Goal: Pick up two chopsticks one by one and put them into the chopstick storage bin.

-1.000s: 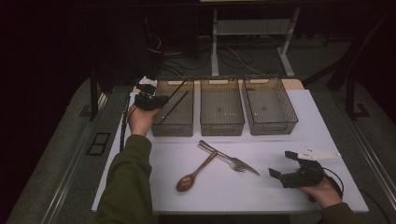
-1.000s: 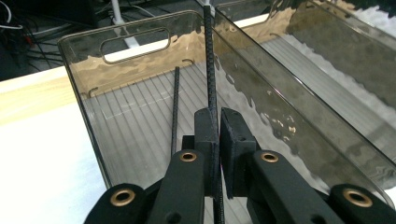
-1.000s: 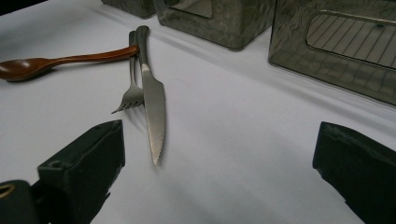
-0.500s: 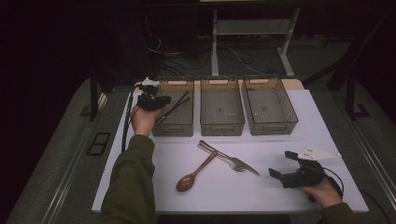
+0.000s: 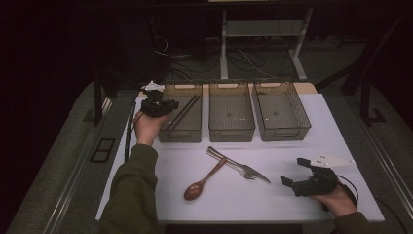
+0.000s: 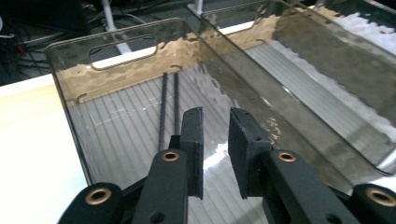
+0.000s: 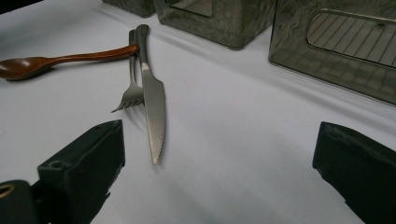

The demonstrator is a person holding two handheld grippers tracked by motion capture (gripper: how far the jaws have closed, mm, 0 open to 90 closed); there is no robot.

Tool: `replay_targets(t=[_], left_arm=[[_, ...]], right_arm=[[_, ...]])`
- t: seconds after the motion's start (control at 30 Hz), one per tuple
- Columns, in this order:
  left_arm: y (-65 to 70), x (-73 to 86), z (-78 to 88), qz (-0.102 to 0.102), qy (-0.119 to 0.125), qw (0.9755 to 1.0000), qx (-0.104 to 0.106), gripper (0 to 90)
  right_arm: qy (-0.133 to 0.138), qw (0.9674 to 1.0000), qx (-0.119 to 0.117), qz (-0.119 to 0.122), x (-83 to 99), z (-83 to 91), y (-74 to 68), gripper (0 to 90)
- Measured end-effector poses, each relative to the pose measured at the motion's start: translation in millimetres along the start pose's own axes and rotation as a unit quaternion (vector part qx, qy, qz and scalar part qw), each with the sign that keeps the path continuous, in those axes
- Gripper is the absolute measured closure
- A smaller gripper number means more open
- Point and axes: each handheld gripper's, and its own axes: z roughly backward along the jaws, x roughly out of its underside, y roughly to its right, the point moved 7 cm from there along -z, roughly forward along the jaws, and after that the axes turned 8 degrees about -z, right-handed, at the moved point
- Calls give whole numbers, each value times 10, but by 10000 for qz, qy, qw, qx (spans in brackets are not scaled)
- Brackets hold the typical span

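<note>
Hovering over the left bin (image 5: 181, 114), left gripper (image 6: 215, 140) has just been opening, released; chopsticks (image 6: 169, 105) now lie inside; right gripper (image 7: 219, 154) unchanged, wide open.

Left bin (image 5: 182, 127): we see two chopsticks (image 6: 168, 105) lying along its floor; the rest of the floor is free.
Middle bin (image 5: 231, 130), right bin (image 5: 281, 127): we find both floors bare; walls nearly touch, no passage between.
Mat (image 5: 302, 148) centre: spoon (image 5: 202, 180), fork (image 7: 132, 93) and knife (image 7: 152, 107) lie crossed there.
Mat's right part: open between the knife and the bins.
</note>
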Motion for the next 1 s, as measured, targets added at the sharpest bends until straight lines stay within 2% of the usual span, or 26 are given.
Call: replay_targets(t=[0.13, 0.37, 0.6, 0.63, 1.0], left_arm=[[77, 4, 101, 37, 83, 9999, 143, 675], [216, 60, 264, -226, 63, 9994, 269, 562], [382, 118, 418, -370, 82, 9986, 373, 483], [413, 123, 434, -324, 110, 9987, 391, 464], [743, 315, 597, -540, 172, 9964, 626, 385]], right_arm=[[-10, 10000, -2, -2, 2, 0, -1, 18], [-12, 10000, 13, 31, 3, -7, 3, 17], [-19, 10000, 20, 25, 5, -11, 6, 18], [-20, 10000, 20, 27, 5, -12, 6, 18], [-26, 10000, 18, 38, 5, -17, 1, 18]])
